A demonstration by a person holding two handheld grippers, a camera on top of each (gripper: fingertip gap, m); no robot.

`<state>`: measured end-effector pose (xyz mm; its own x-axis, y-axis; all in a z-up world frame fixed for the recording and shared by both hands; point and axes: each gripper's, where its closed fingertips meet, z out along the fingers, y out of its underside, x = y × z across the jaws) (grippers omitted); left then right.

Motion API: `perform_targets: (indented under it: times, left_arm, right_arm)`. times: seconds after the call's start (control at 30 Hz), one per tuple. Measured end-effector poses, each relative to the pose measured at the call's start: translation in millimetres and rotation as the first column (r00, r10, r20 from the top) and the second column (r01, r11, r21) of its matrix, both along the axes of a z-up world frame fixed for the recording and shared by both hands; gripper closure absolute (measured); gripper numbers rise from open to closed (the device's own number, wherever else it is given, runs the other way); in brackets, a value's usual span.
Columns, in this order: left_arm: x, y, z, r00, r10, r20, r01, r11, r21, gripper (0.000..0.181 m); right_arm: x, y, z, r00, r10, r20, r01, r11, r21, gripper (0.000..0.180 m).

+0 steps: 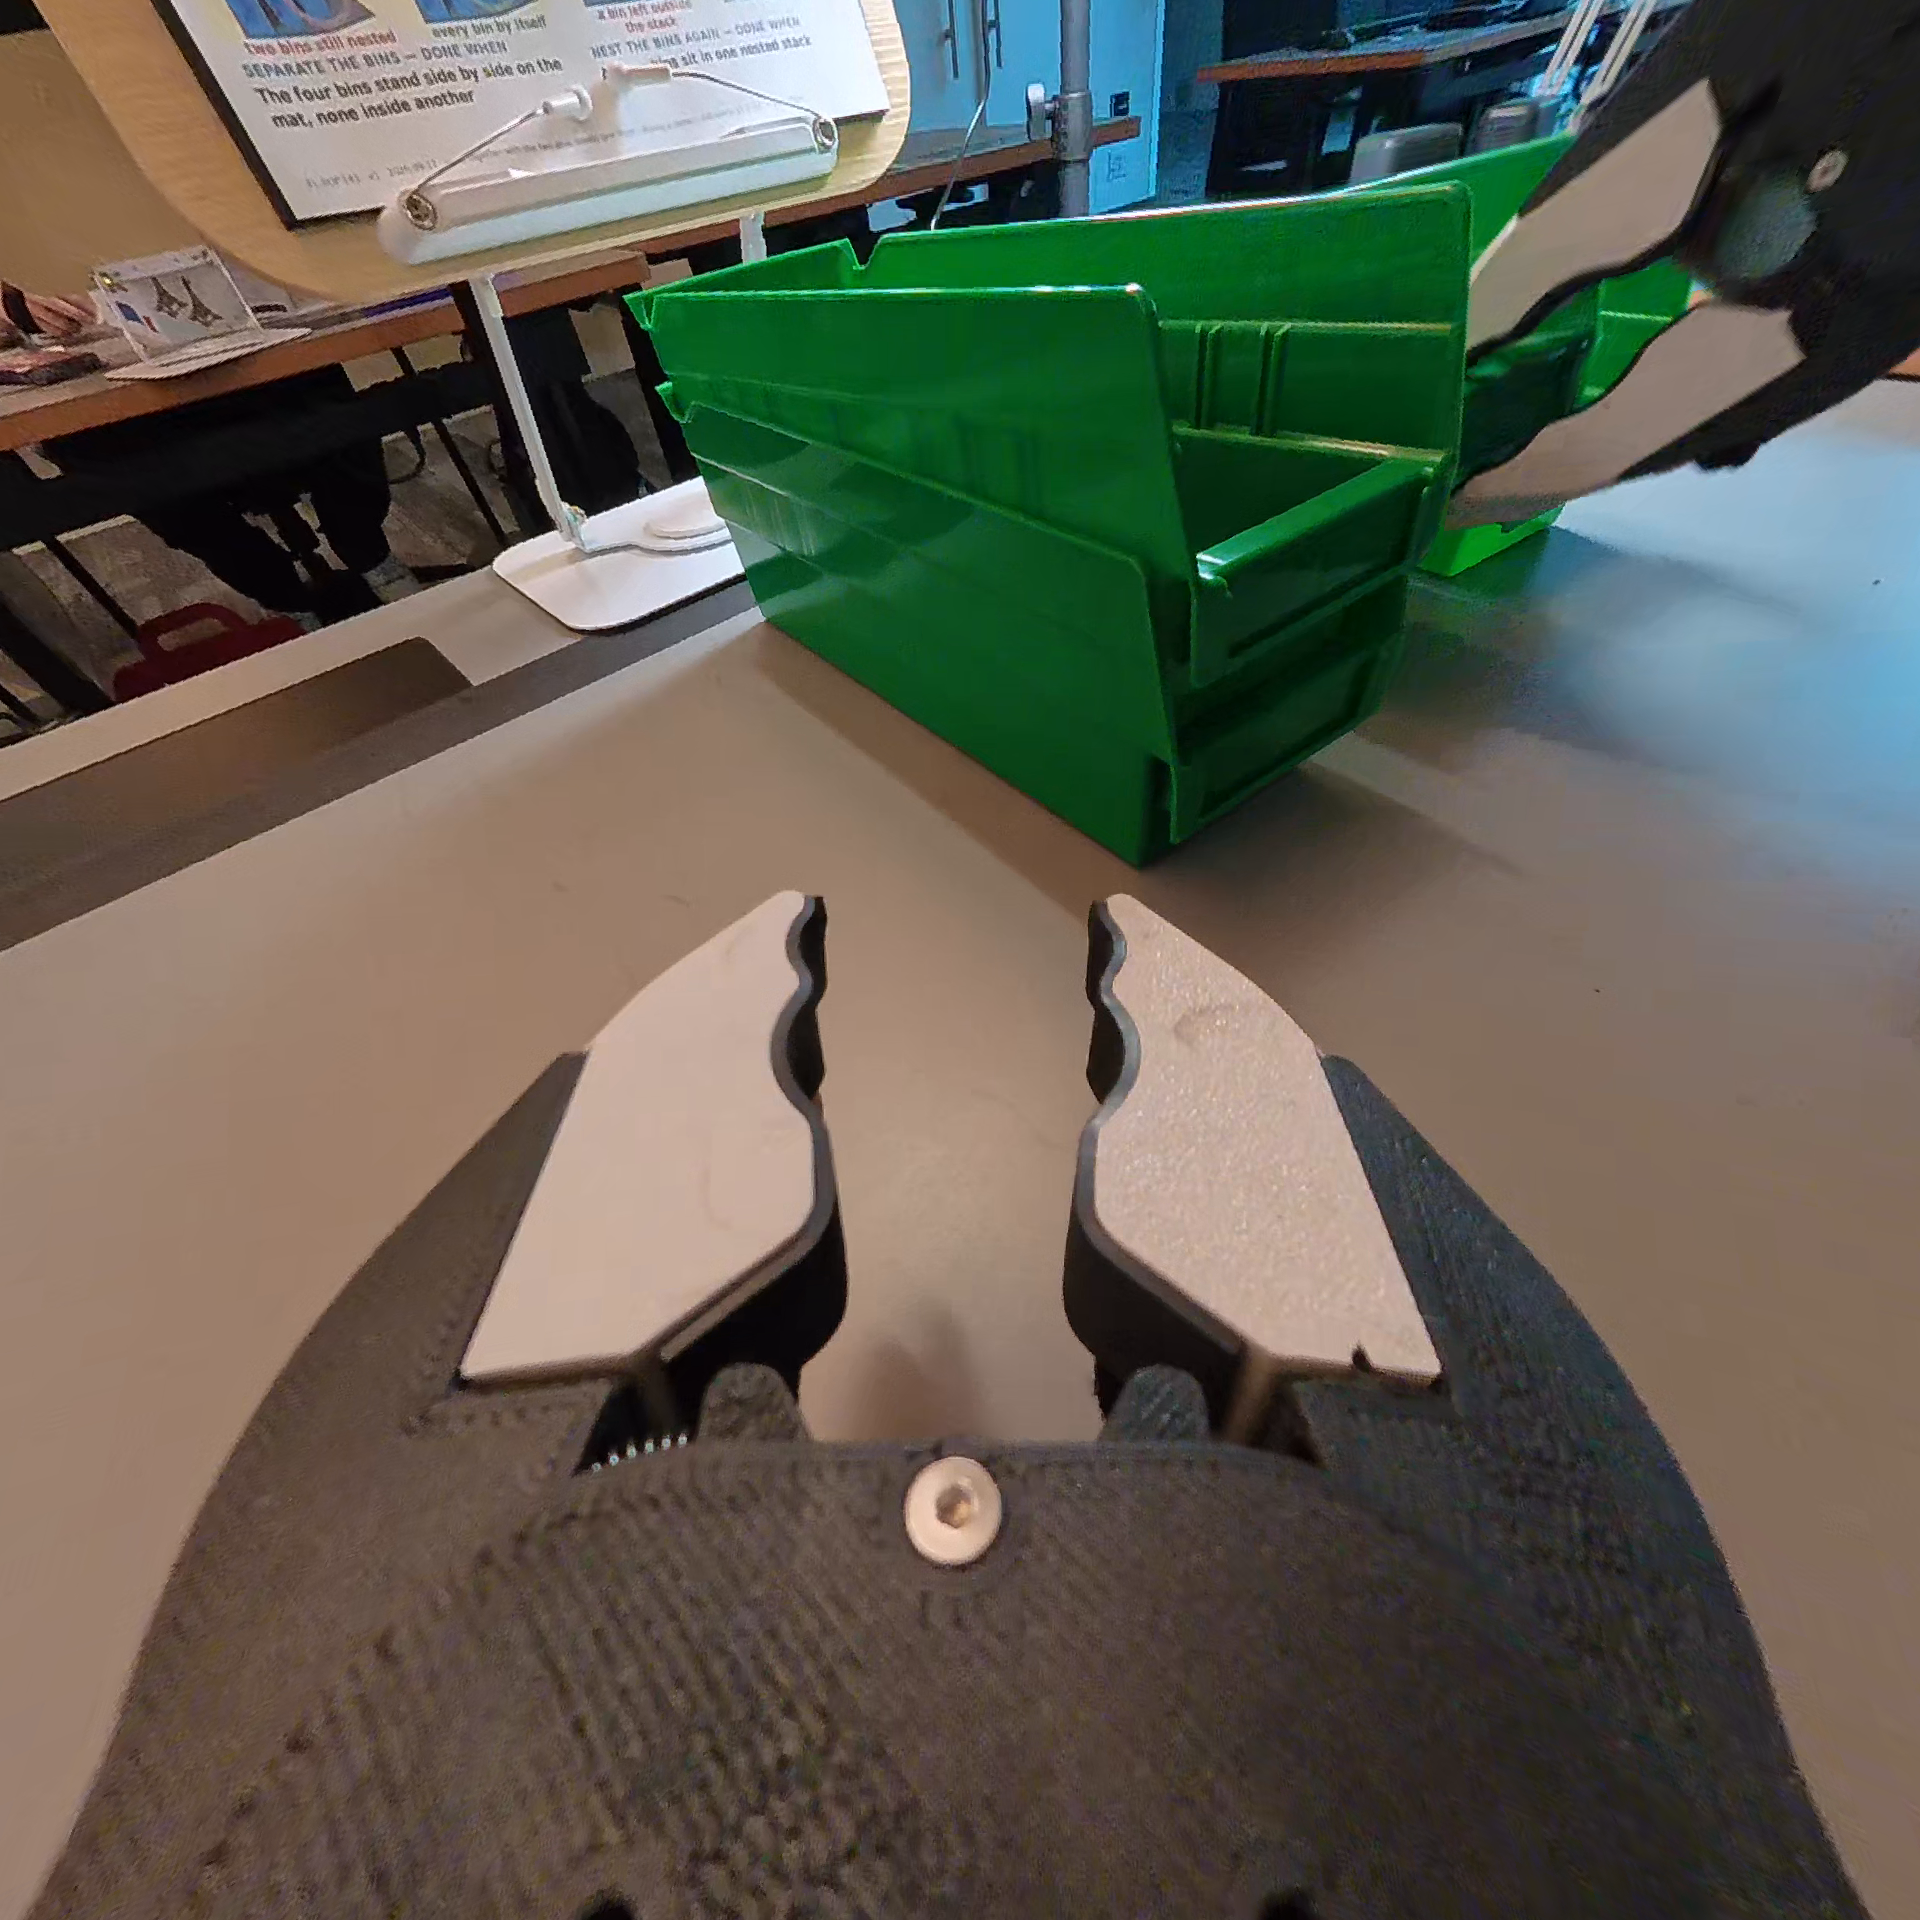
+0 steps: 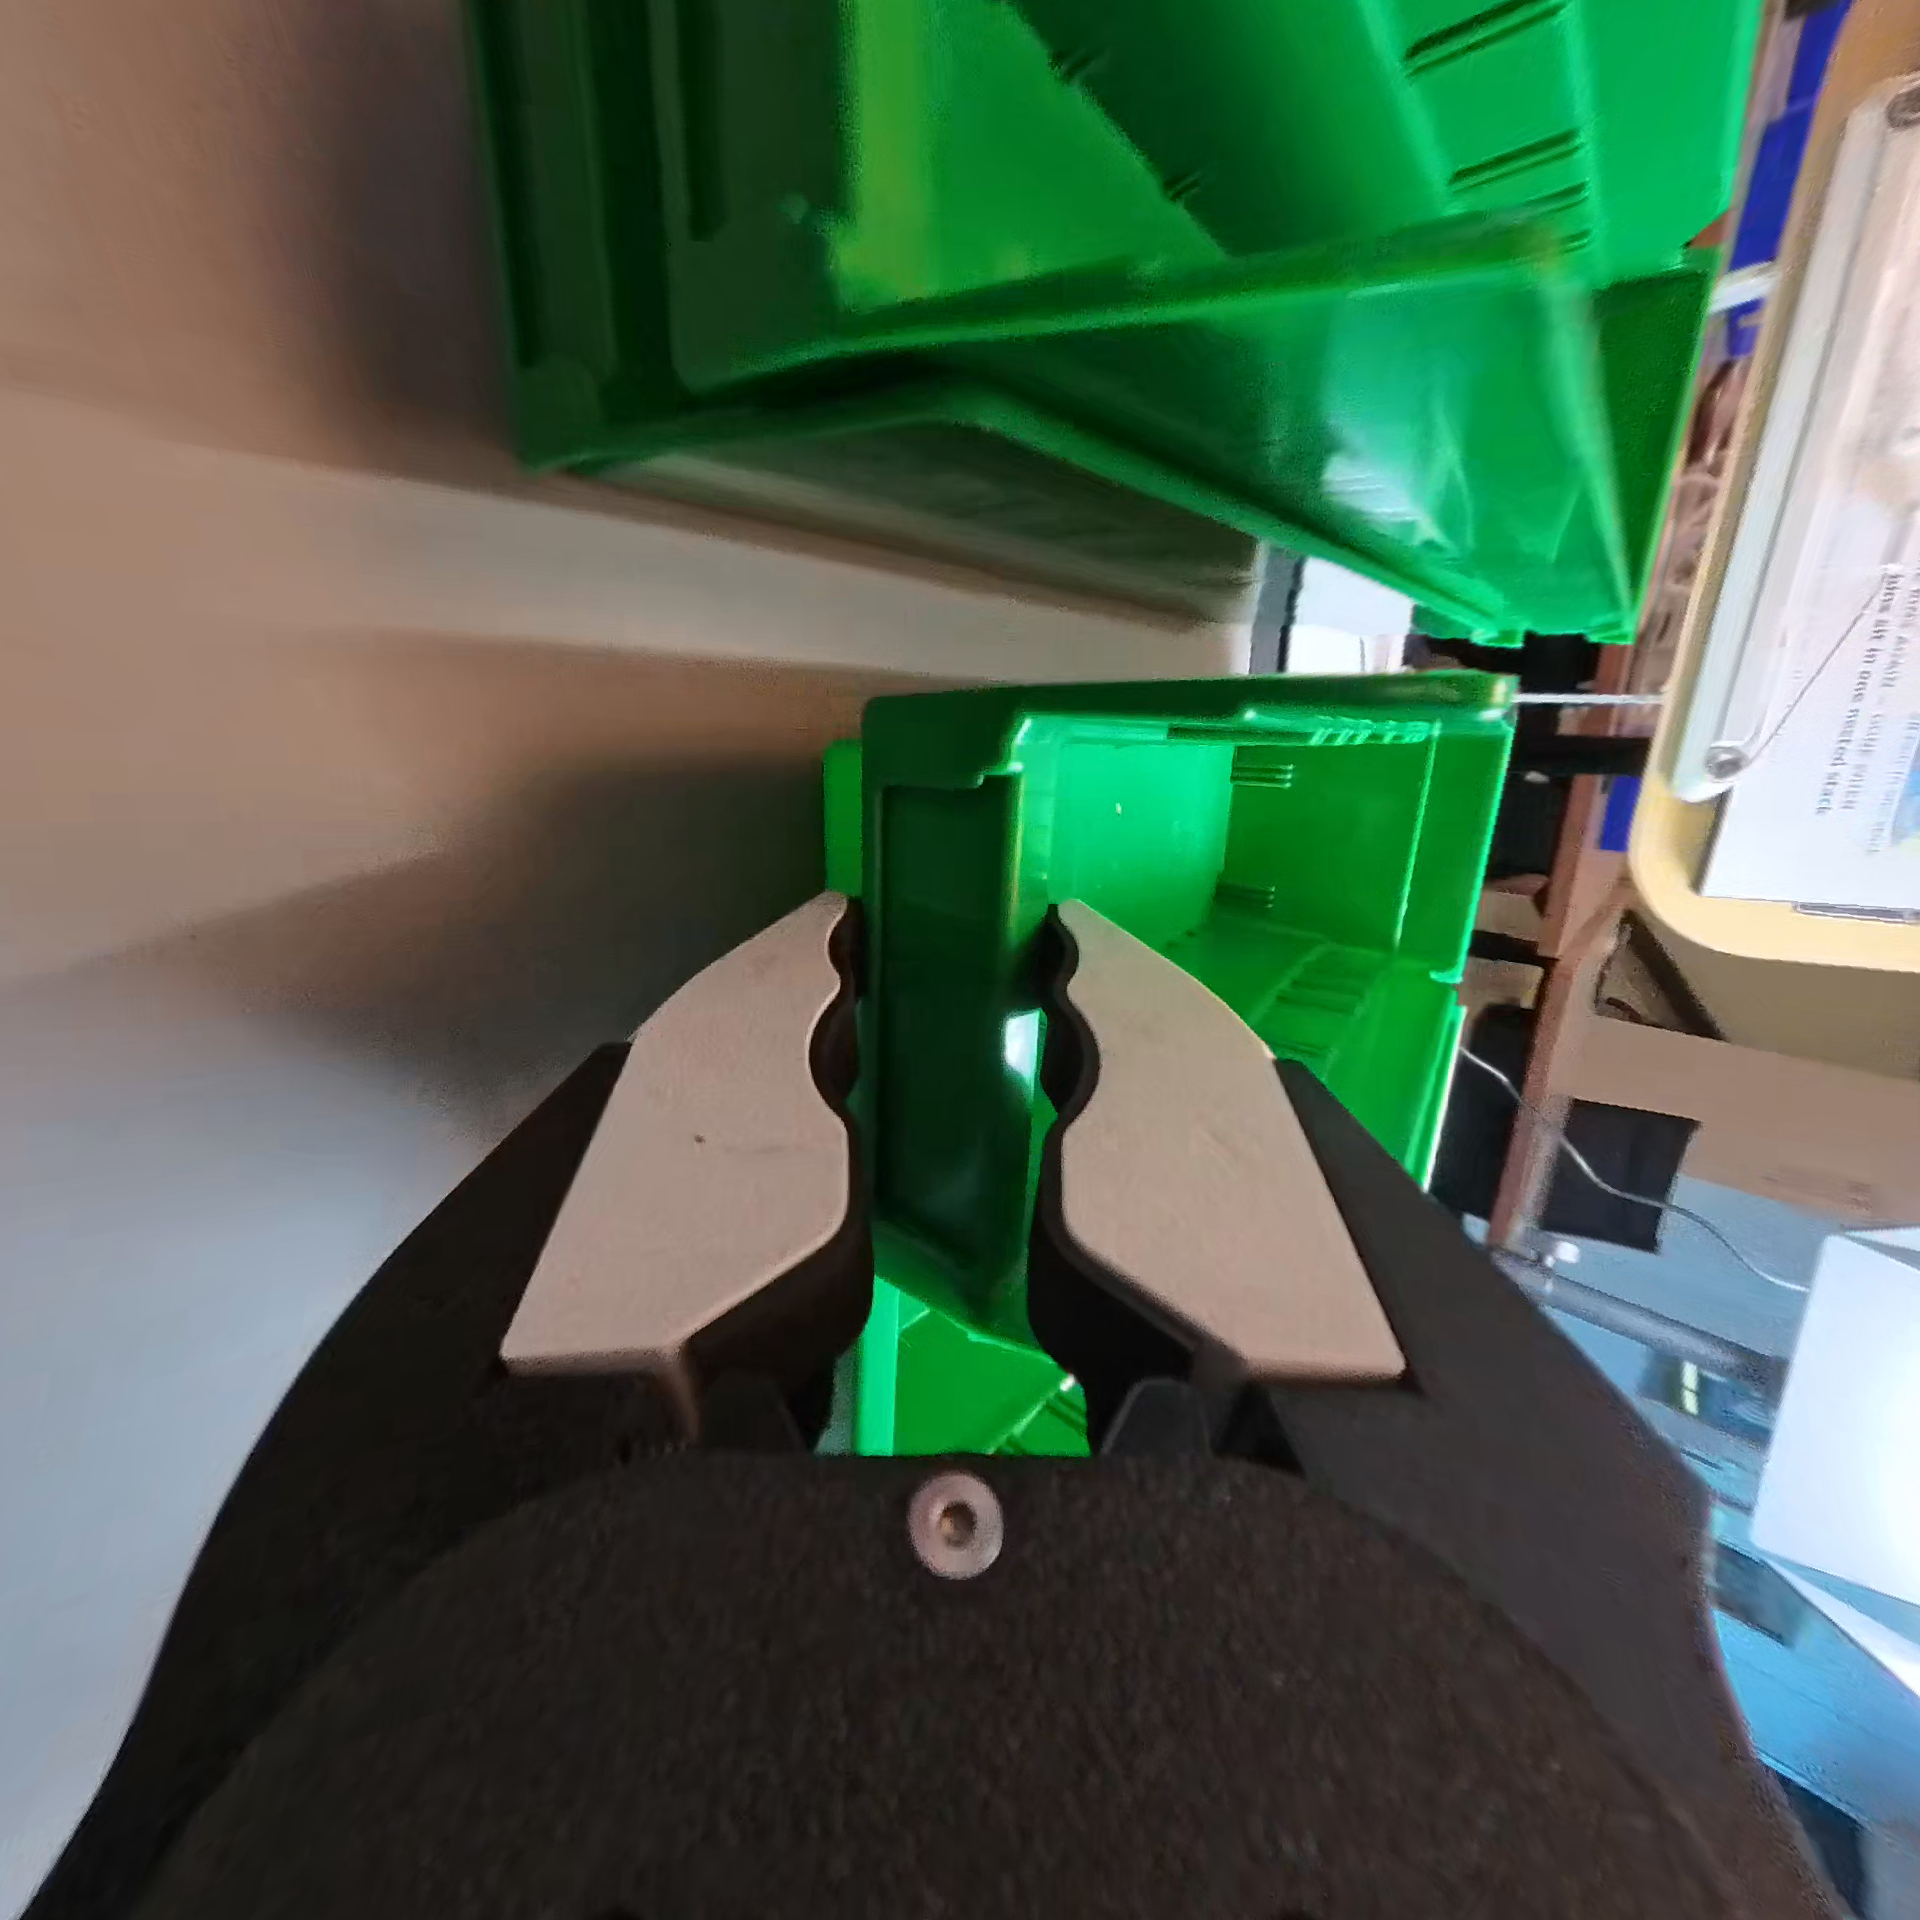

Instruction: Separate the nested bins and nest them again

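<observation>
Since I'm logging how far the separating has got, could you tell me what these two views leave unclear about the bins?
- Left wrist view: the separate bin is mostly hidden behind the nested stack and the right gripper.
- Right wrist view: the stack is motion-blurred and cut off by the top edge; bin count unclear.
- Right wrist view: the fingers cover the gripped front wall.
- The left gripper hangs open, holding nothing.

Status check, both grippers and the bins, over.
Left gripper open, empty, over the table. Right gripper shut on single bin, beside the stack. Nothing in the way.
</observation>
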<state>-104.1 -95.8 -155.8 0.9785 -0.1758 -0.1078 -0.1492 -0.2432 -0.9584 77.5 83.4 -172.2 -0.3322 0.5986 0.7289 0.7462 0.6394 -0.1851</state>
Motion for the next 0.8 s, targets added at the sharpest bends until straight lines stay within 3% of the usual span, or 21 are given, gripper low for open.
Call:
perform_targets:
  times: [0.27, 0.37, 0.53, 0.67, 0.8]
  left_arm:
    - [1, 0, 1, 1.0, -0.001, -0.005, 0.001, 1.0, 0.003, 0.132]
    - [0, -1, 2, 1.0, 0.001, 0.0, -0.001, 1.0, 0.007, 0.132]
    - [2, 0, 1, 1.0, -0.006, 0.0, 0.006, 1.0, 0.004, 0.132]
    - [11, 2, 6, 0.997, -0.041, -0.062, 0.041, 0.999, 0.011, 0.133]
    - [41, 7, 21, 0.969, -0.173, -0.176, 0.175, 0.985, -0.006, 0.134]
  right_arm:
    - [-4, 22, -29, 0.997, -0.045, 0.061, 0.04, 0.996, 0.08, 0.147]
    - [-1, 17, -32, 0.997, -0.05, 0.058, 0.048, 0.998, 0.048, 0.135]
    - [4, -27, 7, 0.98, -0.034, -0.196, 0.002, 0.987, -0.161, 0.135]
    - [30, -59, 47, 0.874, -0.141, -0.466, -0.066, 0.914, -0.4, 0.132]
    - [71, -70, 50, 0.775, -0.286, -0.563, -0.089, 0.833, -0.546, 0.13]
